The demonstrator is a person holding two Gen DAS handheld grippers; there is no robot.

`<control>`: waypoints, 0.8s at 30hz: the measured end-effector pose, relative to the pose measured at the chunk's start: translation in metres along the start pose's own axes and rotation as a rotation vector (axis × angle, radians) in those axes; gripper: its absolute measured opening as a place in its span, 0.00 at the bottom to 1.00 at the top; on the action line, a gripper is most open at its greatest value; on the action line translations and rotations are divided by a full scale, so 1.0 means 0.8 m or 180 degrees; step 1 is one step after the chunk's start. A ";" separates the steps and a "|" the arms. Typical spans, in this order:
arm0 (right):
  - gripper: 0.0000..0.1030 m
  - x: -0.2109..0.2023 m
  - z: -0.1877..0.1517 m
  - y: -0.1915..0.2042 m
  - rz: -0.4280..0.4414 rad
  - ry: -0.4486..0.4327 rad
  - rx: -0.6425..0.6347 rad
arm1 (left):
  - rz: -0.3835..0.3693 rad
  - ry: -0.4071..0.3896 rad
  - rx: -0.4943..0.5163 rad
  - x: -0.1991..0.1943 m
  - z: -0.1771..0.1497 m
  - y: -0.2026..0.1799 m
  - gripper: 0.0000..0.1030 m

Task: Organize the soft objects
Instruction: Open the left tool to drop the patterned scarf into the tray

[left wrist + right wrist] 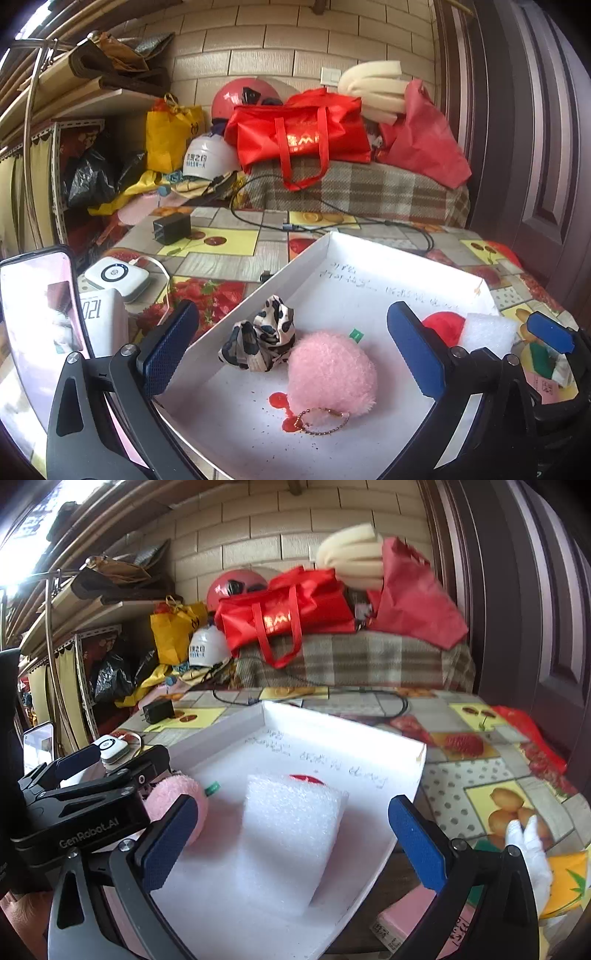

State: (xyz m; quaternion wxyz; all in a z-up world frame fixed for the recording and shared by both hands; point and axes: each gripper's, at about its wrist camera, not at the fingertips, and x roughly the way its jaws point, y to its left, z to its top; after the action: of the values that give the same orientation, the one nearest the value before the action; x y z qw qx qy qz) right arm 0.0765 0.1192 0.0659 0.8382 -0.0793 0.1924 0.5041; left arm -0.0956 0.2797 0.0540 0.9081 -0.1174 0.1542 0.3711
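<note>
A shallow white box (369, 266) (332, 731) lies on the fruit-patterned tablecloth. Inside it rest a pink fluffy pompom (332, 373) (173, 797) with a gold bead chain (325, 421), a leopard-print scrunchie (264, 338), a red soft item (443, 323) (306, 778) and a white foam block (291, 838) (487, 330). My left gripper (295, 354) stands open, its blue pads either side of the pompom without touching it. My right gripper (291, 842) is open too, pads wide of the foam block, which lies free in the box.
A phone (40, 332), a white power bank (118, 277) and a black charger (171, 228) lie left of the box. Red bags (299, 136), helmets and a plaid-covered block stand behind. A pink box (413, 919) and a gloved hand (528, 845) are at the right.
</note>
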 end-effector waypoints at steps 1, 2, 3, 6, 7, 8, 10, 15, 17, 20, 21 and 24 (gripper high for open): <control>1.00 -0.005 -0.001 0.002 -0.0009 -0.0054 -0.0035 | -0.0002 -0.0029 -0.0006 -0.002 0.000 0.001 1.00; 1.00 -0.008 -0.002 0.004 0.0002 -0.0075 -0.0060 | -0.0002 -0.0062 0.0000 -0.005 0.000 0.000 1.00; 1.00 -0.010 -0.003 0.006 0.0007 -0.0087 -0.0094 | 0.0000 -0.0091 0.0010 -0.007 0.000 0.000 1.00; 1.00 -0.018 -0.005 0.010 -0.0020 -0.0140 -0.0145 | 0.0003 -0.0193 0.0058 -0.015 -0.001 -0.004 1.00; 1.00 -0.021 -0.006 0.010 -0.0031 -0.0154 -0.0146 | 0.0006 -0.0232 0.0072 -0.018 -0.001 -0.005 1.00; 1.00 -0.024 -0.007 0.009 -0.0038 -0.0165 -0.0136 | 0.0005 -0.0275 0.0087 -0.021 -0.002 -0.006 1.00; 1.00 -0.029 -0.009 0.005 -0.0033 -0.0159 -0.0086 | -0.0002 -0.0338 0.0100 -0.026 -0.002 -0.007 1.00; 1.00 -0.047 -0.017 -0.005 0.0011 -0.0151 0.0031 | -0.0057 -0.0363 0.0066 -0.035 -0.005 -0.005 1.00; 1.00 -0.060 -0.022 -0.007 0.0009 -0.0182 0.0020 | -0.0120 -0.0358 0.0088 -0.042 -0.008 -0.009 1.00; 1.00 -0.079 -0.030 -0.007 -0.0010 -0.0245 -0.0047 | -0.0208 -0.0371 0.0164 -0.055 -0.014 -0.021 1.00; 1.00 -0.084 -0.032 -0.009 -0.0019 -0.0257 -0.0067 | -0.0240 -0.0360 0.0184 -0.057 -0.015 -0.025 1.00; 1.00 -0.100 -0.039 -0.020 -0.0045 -0.0251 -0.0090 | -0.0417 -0.0328 0.0287 -0.070 -0.022 -0.042 1.00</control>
State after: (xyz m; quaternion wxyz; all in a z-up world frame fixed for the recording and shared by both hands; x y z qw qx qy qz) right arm 0.0496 0.0362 0.0691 0.8475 -0.0725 0.1515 0.5035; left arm -0.1129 0.2147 0.0615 0.9416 -0.0671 0.1158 0.3091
